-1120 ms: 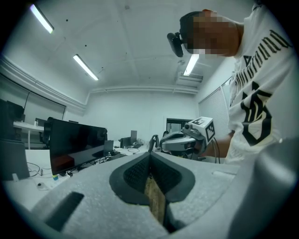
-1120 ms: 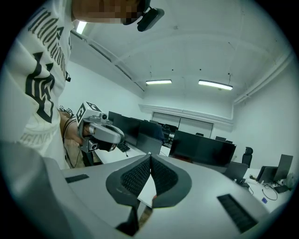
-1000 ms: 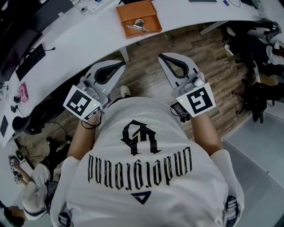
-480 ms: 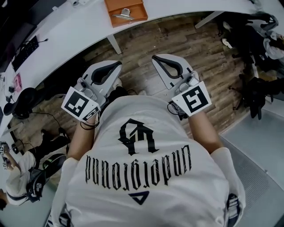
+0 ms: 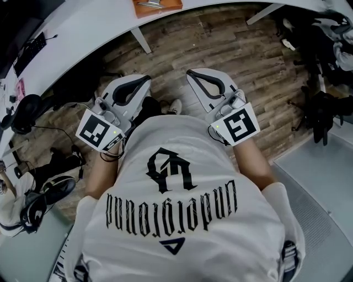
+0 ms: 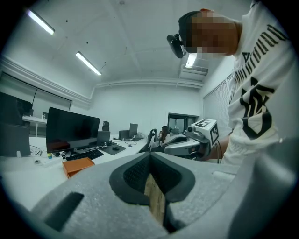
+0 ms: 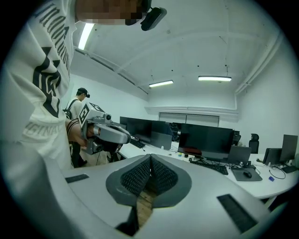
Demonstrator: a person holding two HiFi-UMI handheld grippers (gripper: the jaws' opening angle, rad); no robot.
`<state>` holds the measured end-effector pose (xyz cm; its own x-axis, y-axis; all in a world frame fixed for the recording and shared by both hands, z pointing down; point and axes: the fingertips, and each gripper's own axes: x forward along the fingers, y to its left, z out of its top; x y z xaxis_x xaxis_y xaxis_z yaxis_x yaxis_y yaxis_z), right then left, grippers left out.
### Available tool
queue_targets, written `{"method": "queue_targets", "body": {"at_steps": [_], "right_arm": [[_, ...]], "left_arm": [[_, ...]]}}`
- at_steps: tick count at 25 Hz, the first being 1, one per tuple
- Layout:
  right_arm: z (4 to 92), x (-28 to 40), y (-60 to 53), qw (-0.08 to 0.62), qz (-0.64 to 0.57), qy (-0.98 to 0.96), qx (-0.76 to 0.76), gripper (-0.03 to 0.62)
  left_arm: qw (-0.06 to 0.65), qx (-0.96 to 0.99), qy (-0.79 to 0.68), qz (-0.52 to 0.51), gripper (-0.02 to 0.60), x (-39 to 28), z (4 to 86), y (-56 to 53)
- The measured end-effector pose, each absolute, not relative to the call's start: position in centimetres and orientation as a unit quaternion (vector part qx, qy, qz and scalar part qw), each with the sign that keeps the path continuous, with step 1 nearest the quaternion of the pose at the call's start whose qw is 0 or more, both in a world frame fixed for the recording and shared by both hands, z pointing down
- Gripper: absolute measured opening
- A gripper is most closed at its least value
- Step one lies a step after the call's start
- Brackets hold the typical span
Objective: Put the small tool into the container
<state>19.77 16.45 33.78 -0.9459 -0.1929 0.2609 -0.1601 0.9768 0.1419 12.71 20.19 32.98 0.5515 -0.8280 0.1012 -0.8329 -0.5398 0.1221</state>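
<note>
The orange container [image 5: 165, 5] sits on the white table [image 5: 83, 33], cut off by the top edge of the head view. A small silvery tool [image 5: 148, 4] lies inside it. Both grippers are held close to the person's body, over the wooden floor and well short of the table. My left gripper [image 5: 146, 79] is shut with nothing in it. My right gripper [image 5: 190, 73] is shut and empty too. In the left gripper view the orange container [image 6: 78, 165] shows at the left, beyond the shut left gripper [image 6: 150, 155]. The right gripper view shows my right gripper [image 7: 150, 157] shut.
A table leg [image 5: 140, 41] stands ahead of the left gripper. Shoes and cables [image 5: 38, 198] lie on the floor at the left, dark bags [image 5: 317, 110] at the right. Monitors [image 7: 205, 140] and keyboards stand on the desks. A second person [image 7: 77, 109] stands in the room.
The table and container have slid up and away in the head view, to its top edge. Both grippers stay shut near the body, now over bare floor.
</note>
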Motion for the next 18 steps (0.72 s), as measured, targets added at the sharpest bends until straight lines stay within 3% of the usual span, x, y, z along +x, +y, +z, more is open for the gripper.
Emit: {"method": "queue_targets", "body": {"at_steps": [18], "right_arm": [[35.1,18.7,16.4,0.143,-0.041,-0.986,0.078,0.014]], "left_arm": [[0.083,0.874,-0.479,0.002,0.014,11.8,33.7,20.3]]}}
